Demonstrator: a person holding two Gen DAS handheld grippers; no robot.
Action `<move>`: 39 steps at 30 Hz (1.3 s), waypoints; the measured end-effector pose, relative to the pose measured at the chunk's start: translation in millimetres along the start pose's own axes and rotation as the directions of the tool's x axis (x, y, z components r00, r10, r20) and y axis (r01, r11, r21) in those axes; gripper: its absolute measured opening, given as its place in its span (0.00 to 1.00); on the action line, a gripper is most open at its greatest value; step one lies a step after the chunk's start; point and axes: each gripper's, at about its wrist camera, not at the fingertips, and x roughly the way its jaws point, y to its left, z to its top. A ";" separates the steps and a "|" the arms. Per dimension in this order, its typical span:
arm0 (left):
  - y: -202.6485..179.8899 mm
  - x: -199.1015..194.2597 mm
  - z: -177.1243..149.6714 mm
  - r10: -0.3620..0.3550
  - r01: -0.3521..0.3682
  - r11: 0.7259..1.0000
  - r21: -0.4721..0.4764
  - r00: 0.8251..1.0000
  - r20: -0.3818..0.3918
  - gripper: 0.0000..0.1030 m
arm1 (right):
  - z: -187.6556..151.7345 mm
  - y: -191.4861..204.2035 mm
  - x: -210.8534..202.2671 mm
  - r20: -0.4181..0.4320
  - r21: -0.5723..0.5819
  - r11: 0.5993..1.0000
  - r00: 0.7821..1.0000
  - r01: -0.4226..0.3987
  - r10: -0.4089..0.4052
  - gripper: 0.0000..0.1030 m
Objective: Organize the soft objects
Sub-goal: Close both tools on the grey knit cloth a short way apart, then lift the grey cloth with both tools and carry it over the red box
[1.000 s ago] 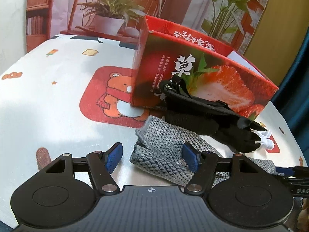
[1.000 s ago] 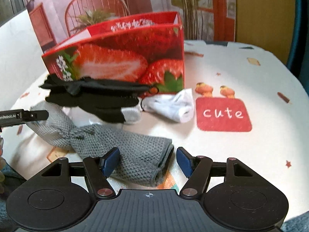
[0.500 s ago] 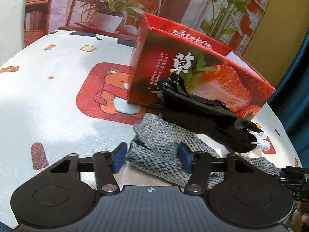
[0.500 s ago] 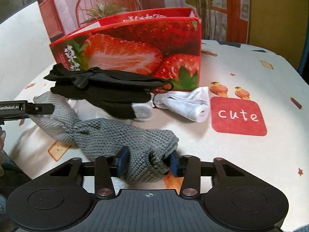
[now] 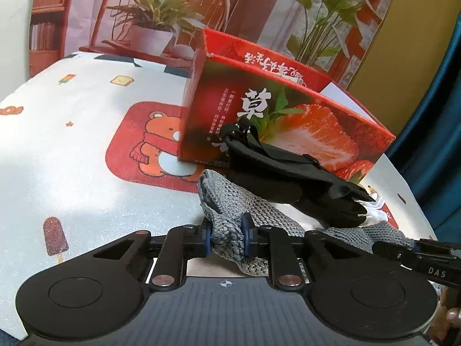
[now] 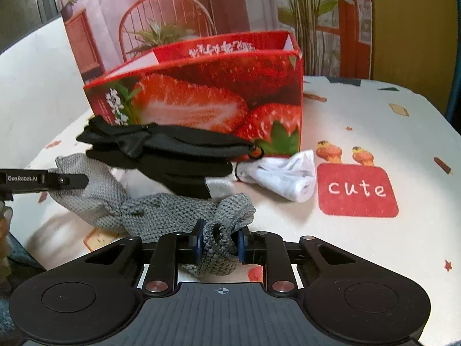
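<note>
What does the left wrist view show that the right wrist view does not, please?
Only the left wrist view shows the bear print and the popsicle print on the tablecloth. Only the right wrist view shows the red "cute" patch and the whole white sock. Both show the strawberry box, the black glove and the grey knitted cloth, with the left gripper and right gripper each clamping one end in its jaws.

Beyond the gripper, a printed backdrop (image 5: 259,8) of chair and potted plants; yellow wall (image 5: 403,43) right; sunlight patches the cartoon-patterned white bench (image 5: 72,150).
</note>
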 end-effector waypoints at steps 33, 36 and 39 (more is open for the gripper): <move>-13.2 -37.0 4.5 -0.026 0.021 0.998 0.058 0.995 0.092 0.17 | 17.3 12.6 -38.3 0.168 -0.033 0.999 0.985 -0.033 0.038 0.18; -14.6 -35.7 4.0 -0.028 0.023 0.998 0.065 0.996 0.088 0.17 | 17.2 13.0 -38.3 0.169 -0.032 0.999 0.985 -0.034 0.039 0.18; -15.1 -38.1 4.2 -0.027 0.020 0.997 0.070 0.995 0.098 0.17 | 17.0 13.1 -38.1 0.170 -0.031 0.999 0.985 -0.034 0.039 0.18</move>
